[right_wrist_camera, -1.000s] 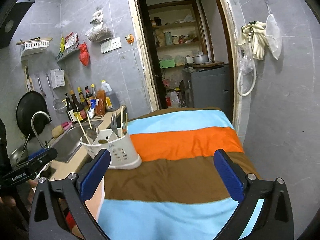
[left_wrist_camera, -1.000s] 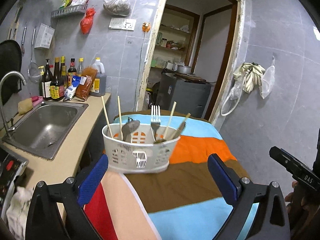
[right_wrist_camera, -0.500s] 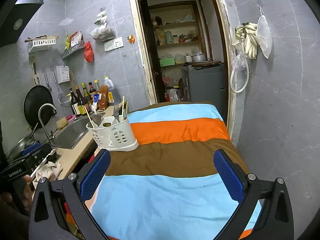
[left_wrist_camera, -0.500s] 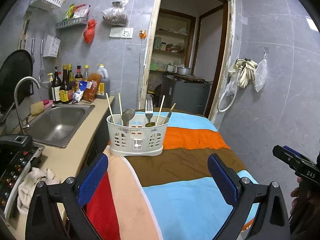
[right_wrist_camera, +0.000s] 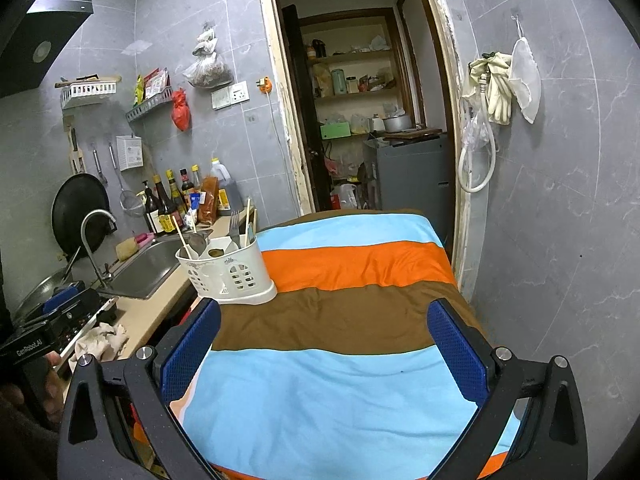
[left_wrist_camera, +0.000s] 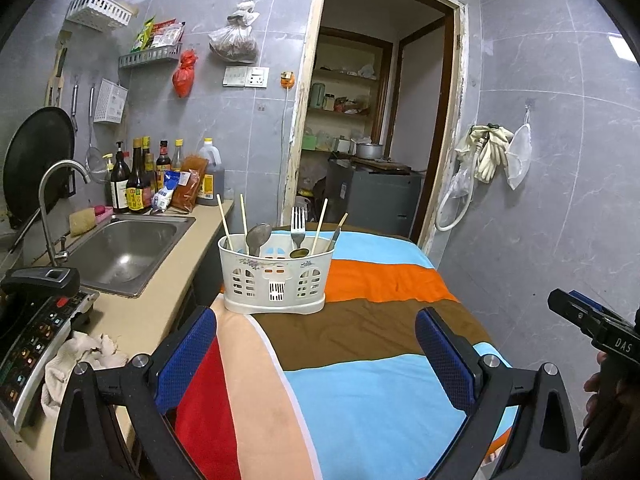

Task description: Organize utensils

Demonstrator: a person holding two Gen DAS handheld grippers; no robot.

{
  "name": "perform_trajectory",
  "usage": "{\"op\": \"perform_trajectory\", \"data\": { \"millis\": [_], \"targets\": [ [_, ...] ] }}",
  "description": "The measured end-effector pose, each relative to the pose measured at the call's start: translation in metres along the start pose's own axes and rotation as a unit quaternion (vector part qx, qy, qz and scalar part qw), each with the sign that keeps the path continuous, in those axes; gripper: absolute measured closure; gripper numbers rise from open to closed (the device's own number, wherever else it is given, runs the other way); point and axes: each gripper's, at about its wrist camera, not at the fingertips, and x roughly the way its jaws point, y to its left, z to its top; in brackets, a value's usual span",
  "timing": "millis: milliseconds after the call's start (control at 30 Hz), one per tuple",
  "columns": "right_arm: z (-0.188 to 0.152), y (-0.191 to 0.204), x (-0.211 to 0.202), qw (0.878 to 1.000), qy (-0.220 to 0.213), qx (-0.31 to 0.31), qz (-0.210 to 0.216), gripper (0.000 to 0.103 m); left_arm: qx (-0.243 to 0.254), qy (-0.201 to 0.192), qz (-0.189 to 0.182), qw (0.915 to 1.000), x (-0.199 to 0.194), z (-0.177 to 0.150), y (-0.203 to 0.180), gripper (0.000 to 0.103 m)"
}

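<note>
A white slotted utensil caddy [left_wrist_camera: 276, 280] [right_wrist_camera: 230, 274] stands on the striped cloth table [left_wrist_camera: 384, 288] [right_wrist_camera: 352, 320] at its far left edge. Upright in it are chopsticks [left_wrist_camera: 223, 216], a spoon [left_wrist_camera: 257, 236], a fork [left_wrist_camera: 297, 222] [right_wrist_camera: 234, 226] and a knife [left_wrist_camera: 335, 236]. My left gripper [left_wrist_camera: 316, 356] is open and empty, well short of the caddy. Also open and empty, my right gripper [right_wrist_camera: 324, 352] hovers over the blue stripe, with the caddy ahead to its left.
Left of the table runs a counter with a steel sink [left_wrist_camera: 124, 248] [right_wrist_camera: 148, 268], a tap [left_wrist_camera: 52, 208], sauce bottles [left_wrist_camera: 136, 180], a rag [left_wrist_camera: 80, 360] and an induction cooker [left_wrist_camera: 28, 336]. An open doorway [left_wrist_camera: 376, 128] lies behind. The grey tiled wall [right_wrist_camera: 560, 200] closes the right.
Both grippers have pulled back and risen from the caddy, which now looks smaller and farther away. More of the striped cloth shows in front. Both stay open.
</note>
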Motion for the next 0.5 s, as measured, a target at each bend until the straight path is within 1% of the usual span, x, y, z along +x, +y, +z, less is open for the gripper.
{"op": "perform_trajectory", "data": {
  "millis": [500],
  "targets": [
    [0.0001,0.0003,-0.0002,1.0,0.0,0.0,0.0,0.002,-0.001,0.001,0.0,1.0,-0.0005,-0.0009,-0.0008,0.003]
  ]
}}
